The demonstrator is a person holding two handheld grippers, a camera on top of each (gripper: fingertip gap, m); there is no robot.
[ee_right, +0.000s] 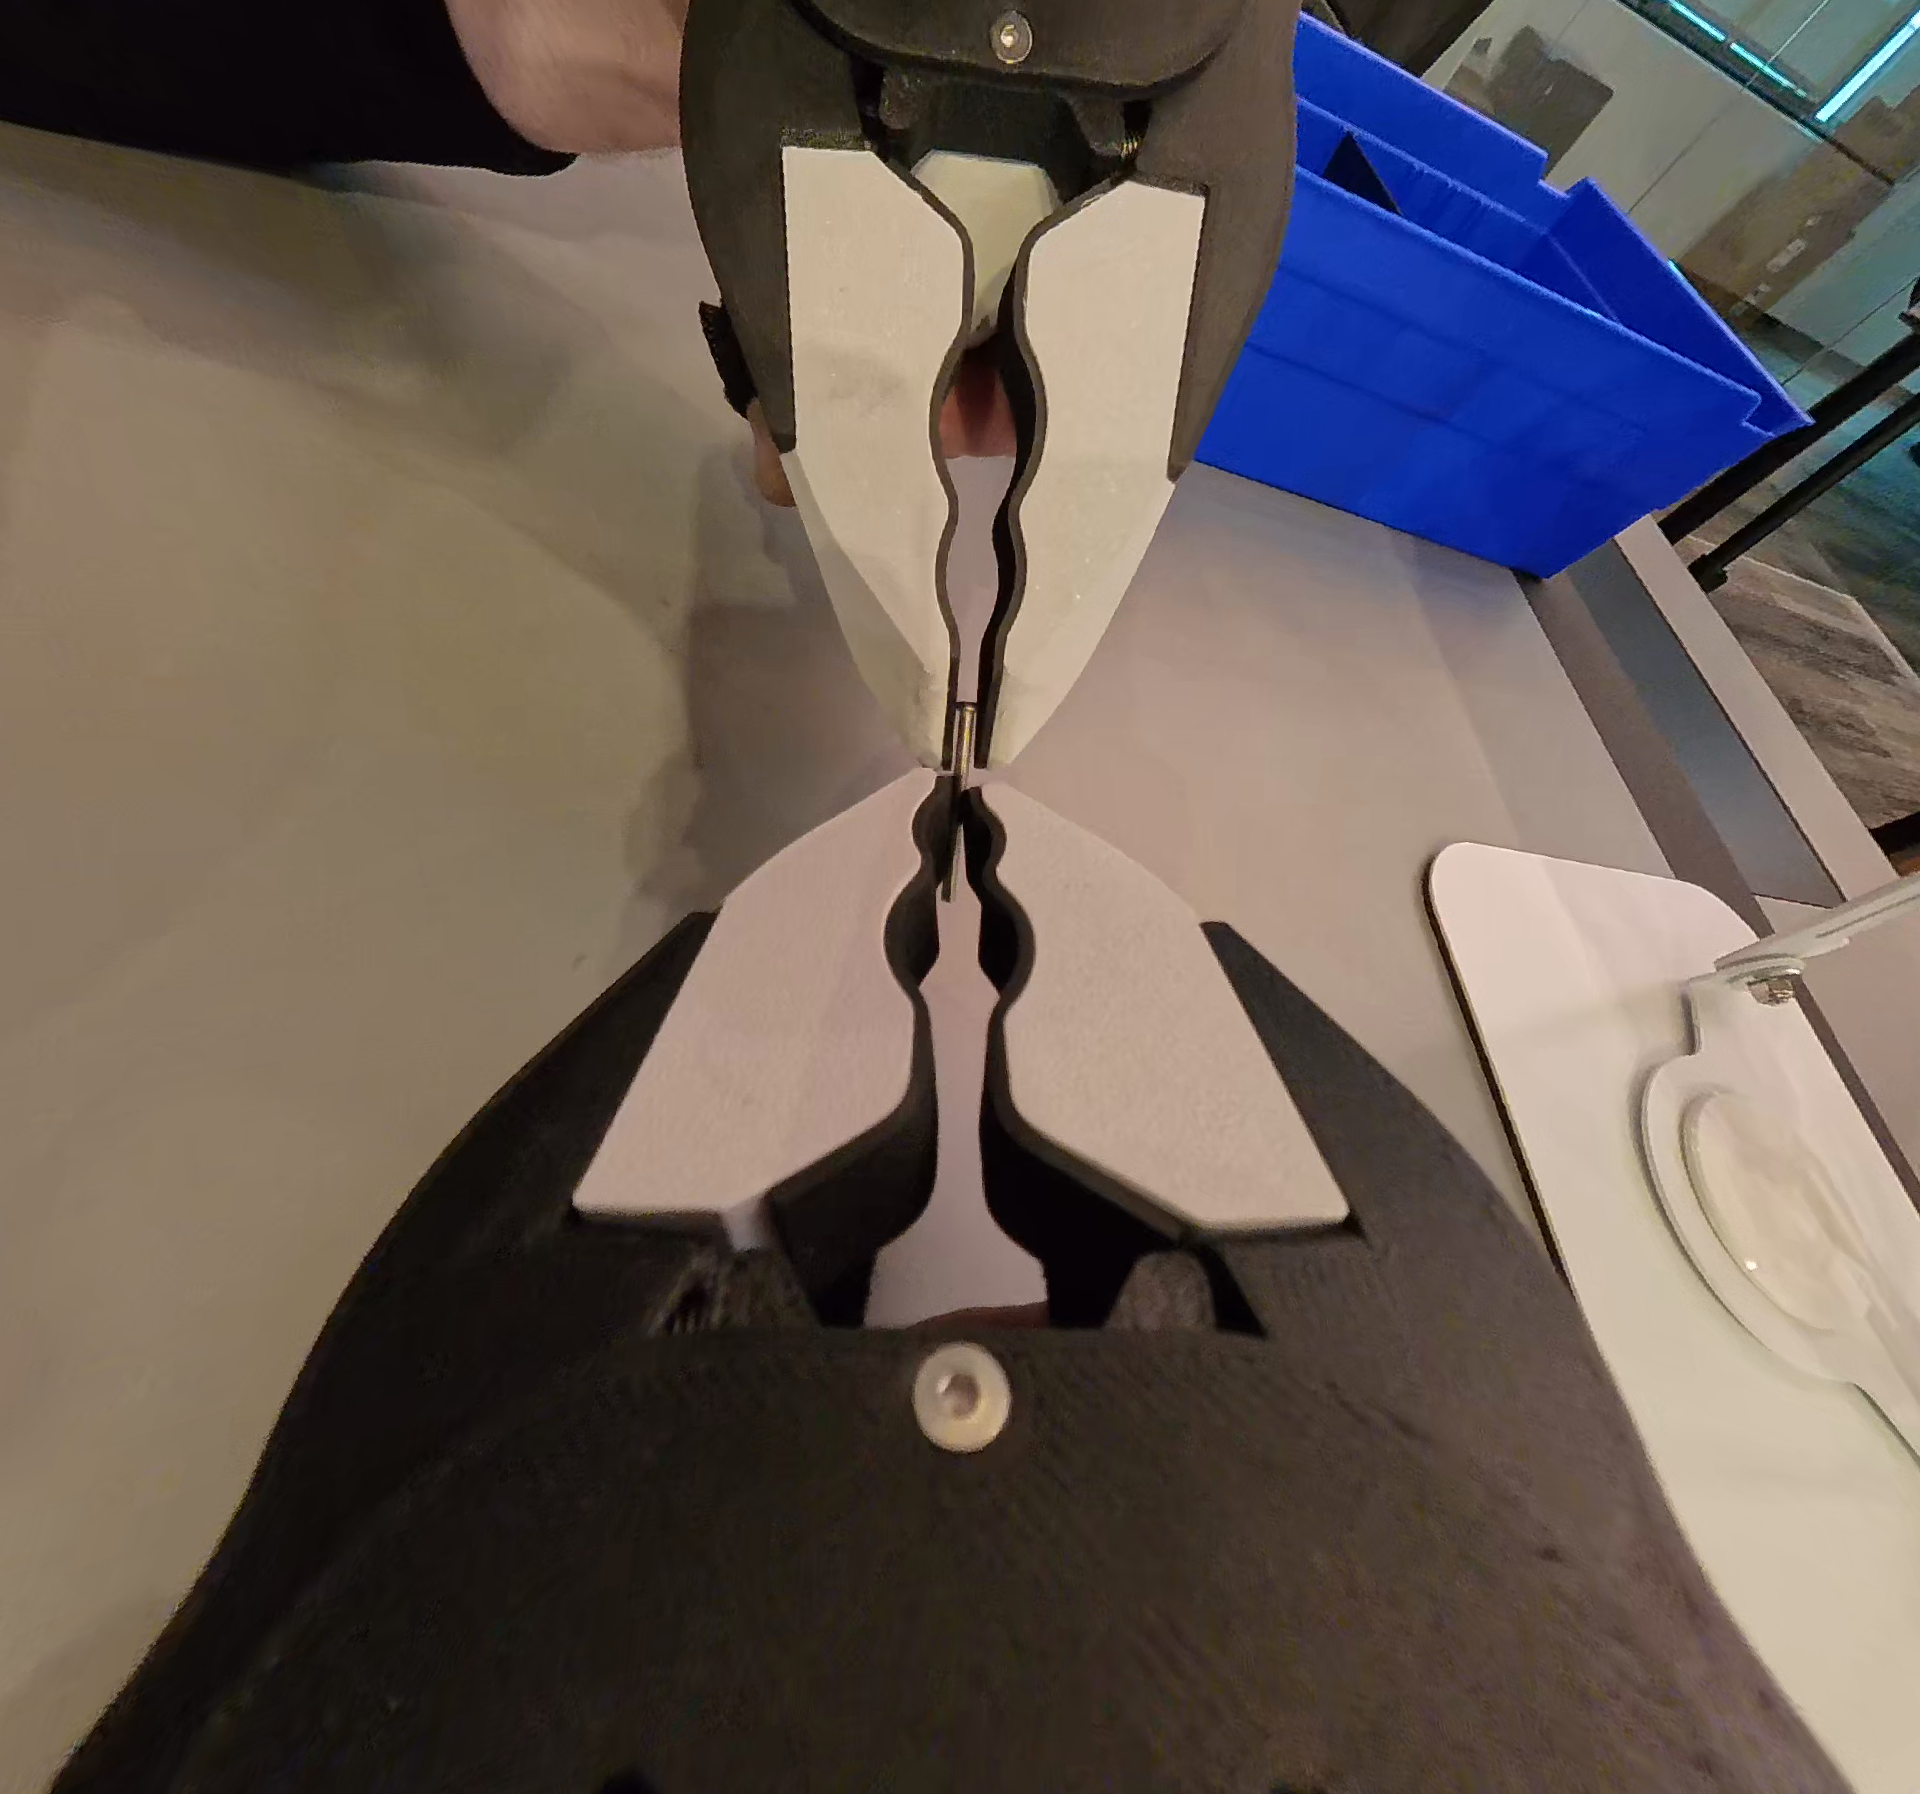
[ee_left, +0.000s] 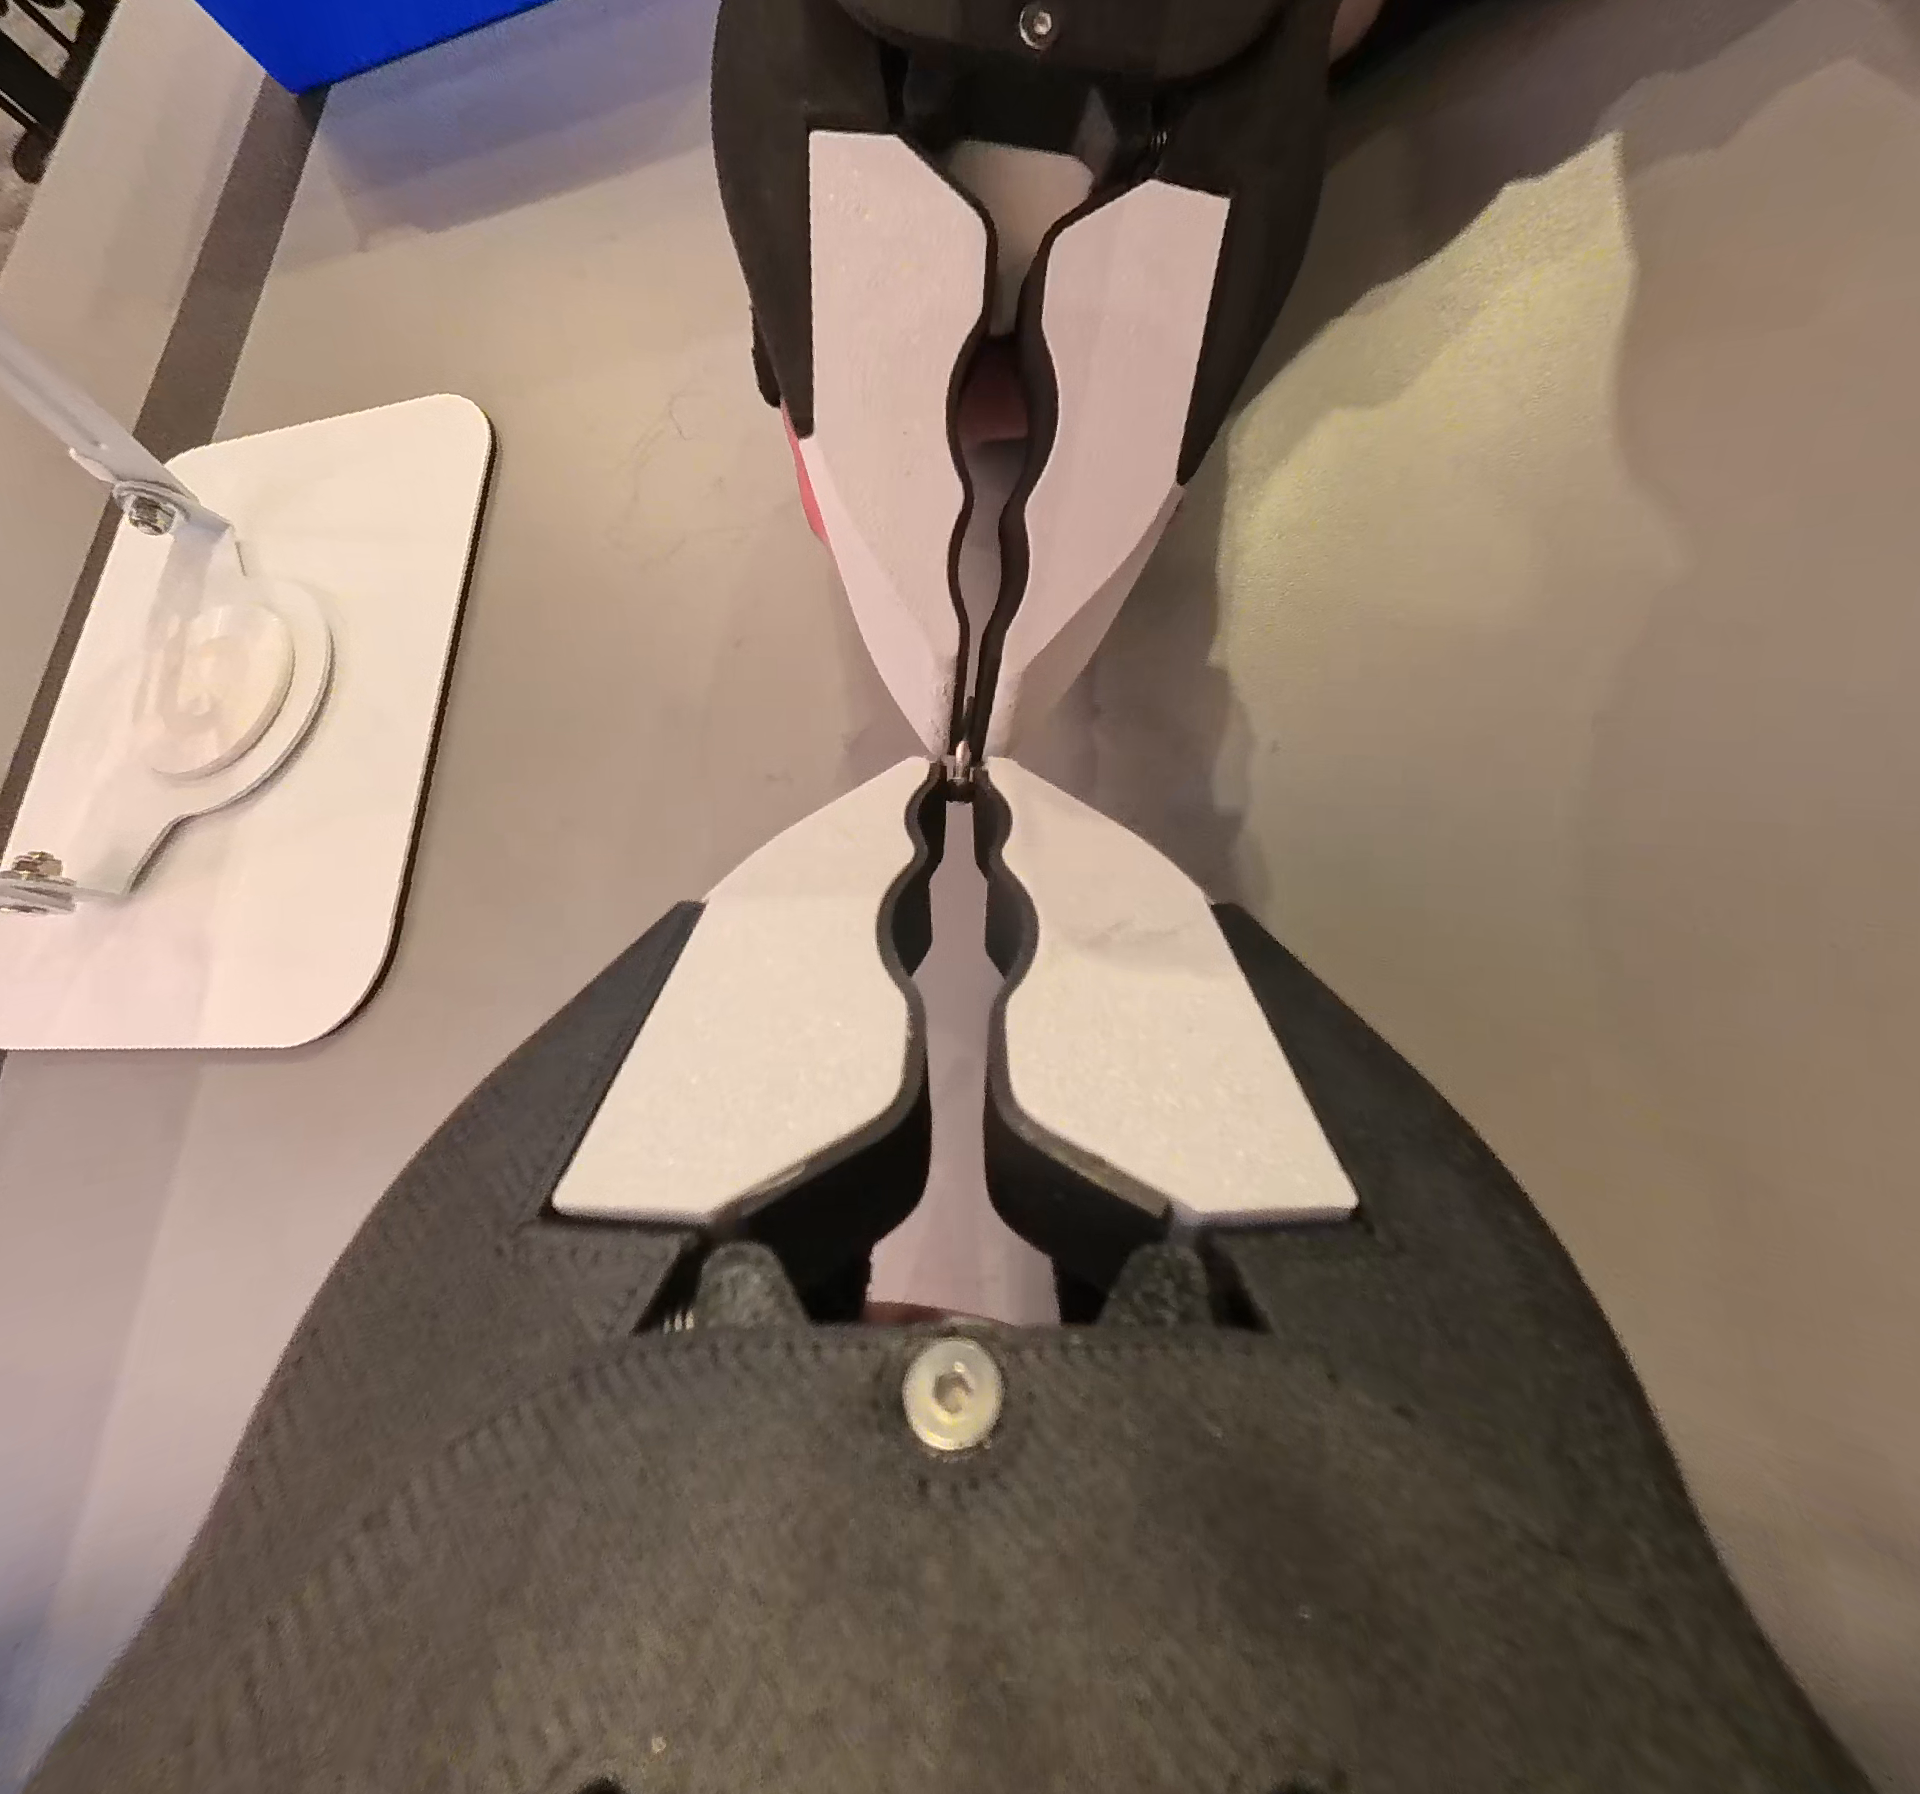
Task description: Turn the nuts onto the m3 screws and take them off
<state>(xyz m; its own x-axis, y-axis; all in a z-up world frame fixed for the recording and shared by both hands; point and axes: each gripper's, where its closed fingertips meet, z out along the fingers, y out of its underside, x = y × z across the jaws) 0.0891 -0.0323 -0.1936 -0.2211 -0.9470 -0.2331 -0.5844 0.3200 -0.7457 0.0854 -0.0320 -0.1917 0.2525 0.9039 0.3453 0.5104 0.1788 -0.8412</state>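
1. The grey counter (ee_left: 1558,601) lies well below both tools, bare under the meeting point. Anything you drop will probably bounce and roll, perhaps towards the edge by the blue bin (ee_right: 1455,342).
2. The white base plate (ee_left: 343,705) with its clear bracket (ee_right: 1704,1121) sits off to the side, well apart from the work. If you swing wide while twisting, you could knock it.
3. Your left gripper (ee_left: 958,788) is clenched, and its tips pinch the m3 screw (ee_right: 965,736), seen as a thin silvery pin. Your right gripper (ee_right: 951,794) is also clenched, and it meets the left one tip to tip in mid-air.
4. The two tools look almost in line. If one wrist tilts as you turn, the thread will likely cross or jam.
5. The screw is held only at the very ends of the fingertips. If you squeeze too lightly it may spin in the pads rather than in the nut; too much side force could flick it out.
6. The nut is too small to make out, and I judge it to sit at the junction of the tips. If either grip loosens before the thread has caught, it will fall.
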